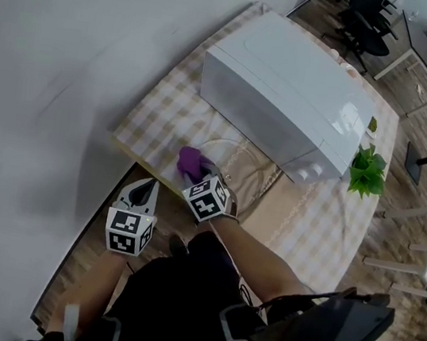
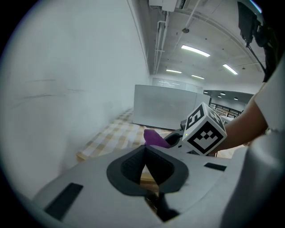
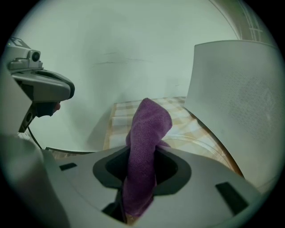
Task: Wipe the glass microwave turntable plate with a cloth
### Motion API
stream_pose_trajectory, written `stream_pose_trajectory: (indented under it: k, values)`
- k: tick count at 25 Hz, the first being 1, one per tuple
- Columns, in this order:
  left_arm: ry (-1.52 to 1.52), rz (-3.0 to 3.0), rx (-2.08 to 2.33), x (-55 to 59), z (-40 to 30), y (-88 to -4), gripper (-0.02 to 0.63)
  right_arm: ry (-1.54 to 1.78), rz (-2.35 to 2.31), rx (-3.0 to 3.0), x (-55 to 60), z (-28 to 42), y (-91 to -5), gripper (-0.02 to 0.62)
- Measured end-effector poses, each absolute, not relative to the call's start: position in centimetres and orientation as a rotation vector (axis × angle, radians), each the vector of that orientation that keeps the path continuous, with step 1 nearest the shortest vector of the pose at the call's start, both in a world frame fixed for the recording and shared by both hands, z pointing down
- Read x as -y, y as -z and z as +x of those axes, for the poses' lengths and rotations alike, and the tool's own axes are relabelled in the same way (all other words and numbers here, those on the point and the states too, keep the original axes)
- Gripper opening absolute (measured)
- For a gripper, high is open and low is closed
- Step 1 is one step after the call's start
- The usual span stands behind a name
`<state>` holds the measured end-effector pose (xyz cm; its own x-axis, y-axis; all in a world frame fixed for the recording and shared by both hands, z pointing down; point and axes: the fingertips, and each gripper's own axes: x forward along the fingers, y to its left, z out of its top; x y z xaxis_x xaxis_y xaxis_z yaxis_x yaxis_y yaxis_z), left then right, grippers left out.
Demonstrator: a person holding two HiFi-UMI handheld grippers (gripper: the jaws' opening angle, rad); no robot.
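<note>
The clear glass turntable plate [image 1: 240, 162] lies flat on the checked tablecloth [image 1: 173, 111], in front of the white microwave [image 1: 286, 93]. My right gripper [image 1: 199, 173] is shut on a purple cloth [image 1: 191, 160], which hangs over the plate's near-left edge. In the right gripper view the cloth [image 3: 147, 129] sticks up between the jaws of the right gripper [image 3: 141, 165], with the plate's rim [image 3: 198, 144] just beyond. My left gripper [image 1: 147, 186] hovers at the table's near-left corner, off the plate; in its own view the left gripper [image 2: 144, 152] is shut on nothing, behind the cloth [image 2: 154, 137].
A white wall runs along the table's left side. A small green plant [image 1: 368, 170] stands at the microwave's right corner. The microwave's side [image 3: 240, 98] rises close on the right of the plate. Bare wooden tabletop [image 1: 267, 214] shows beside the tablecloth.
</note>
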<state>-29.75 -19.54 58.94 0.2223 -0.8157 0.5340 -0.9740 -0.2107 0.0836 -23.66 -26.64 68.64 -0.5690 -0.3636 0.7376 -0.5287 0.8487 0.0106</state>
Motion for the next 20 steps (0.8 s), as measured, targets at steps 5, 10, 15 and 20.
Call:
stream_pose_trajectory:
  k: [5, 10, 15, 20]
  values:
    - [-0.535, 2.141, 1.64, 19.3, -28.6, -58.8, 0.005, -0.291, 0.667, 2.223, 26.1, -21.6, -68.9, 0.137]
    - [-0.555, 2.191, 1.579, 18.9, -26.5, -59.1, 0.005, -0.32, 0.72, 2.202, 25.4, -18.8, -69.0, 0.137]
    - [-0.569, 2.238, 1.52, 18.5, -24.7, -59.1, 0.005, -0.338, 0.787, 2.169, 24.9, -15.8, -69.0, 0.137]
    - [-0.527, 2.243, 1.515, 18.3, -23.8, -58.8, 0.005, -0.353, 0.837, 2.141, 24.0, -13.2, -69.1, 0.138]
